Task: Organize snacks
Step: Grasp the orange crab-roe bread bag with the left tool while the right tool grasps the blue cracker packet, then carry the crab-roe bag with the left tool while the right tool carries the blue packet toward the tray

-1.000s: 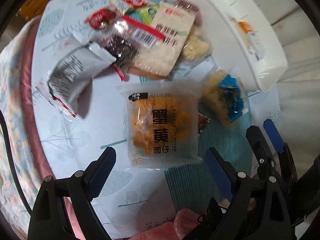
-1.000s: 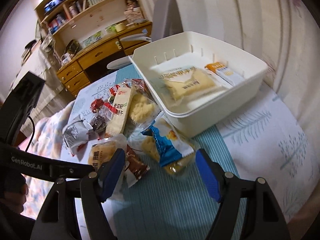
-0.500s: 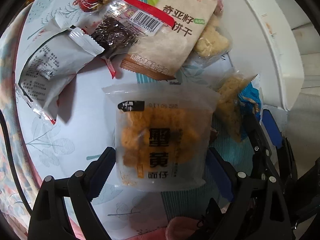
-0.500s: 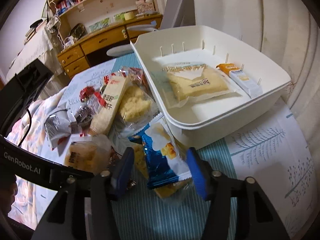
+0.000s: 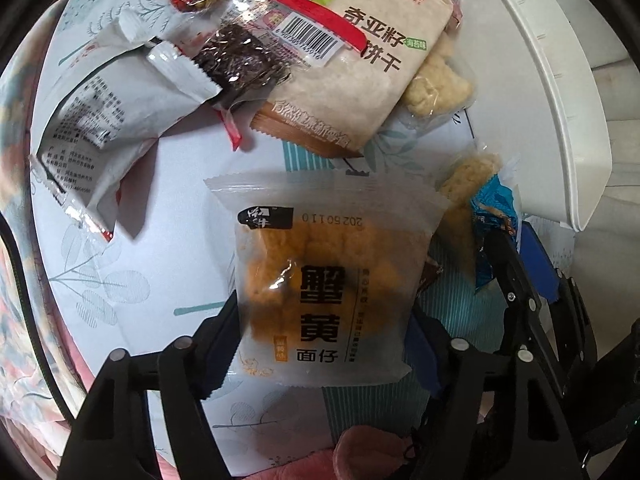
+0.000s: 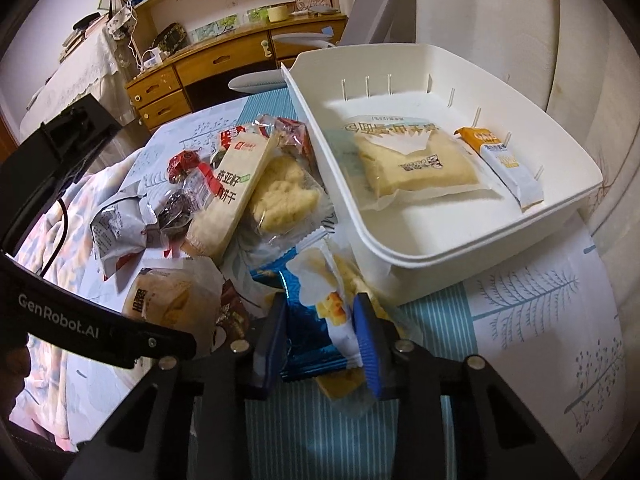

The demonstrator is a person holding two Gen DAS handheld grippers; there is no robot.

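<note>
An orange noodle-snack packet (image 5: 320, 280) lies on the patterned tablecloth (image 5: 168, 216). My left gripper (image 5: 322, 312) straddles it from above, jaws closing, both pads against the packet's sides. My right gripper (image 6: 320, 304) is closing too, its blue pads pinching a blue-and-clear snack packet (image 6: 316, 320) just in front of the white bin (image 6: 440, 248). In the left wrist view that blue packet (image 5: 492, 208) shows at the right, beside the bin's wall (image 5: 560, 120). The bin holds a pale cake packet (image 6: 412, 164) and a small orange-and-white bar (image 6: 508, 164).
A pile of loose snacks lies beyond the grippers: a beige cracker pack (image 5: 360, 80), a grey packet (image 5: 108, 120), a dark sweet (image 5: 240, 60), a pale puffed snack (image 6: 280, 196). Bedding (image 6: 80, 220) lies left, a wooden desk (image 6: 224, 64) behind, a curtain (image 6: 580, 40) right.
Both grippers sank onto their packets and narrowed their jaws. The left went from wide open above the orange packet to touching its sides; the right closed onto the blue packet.
</note>
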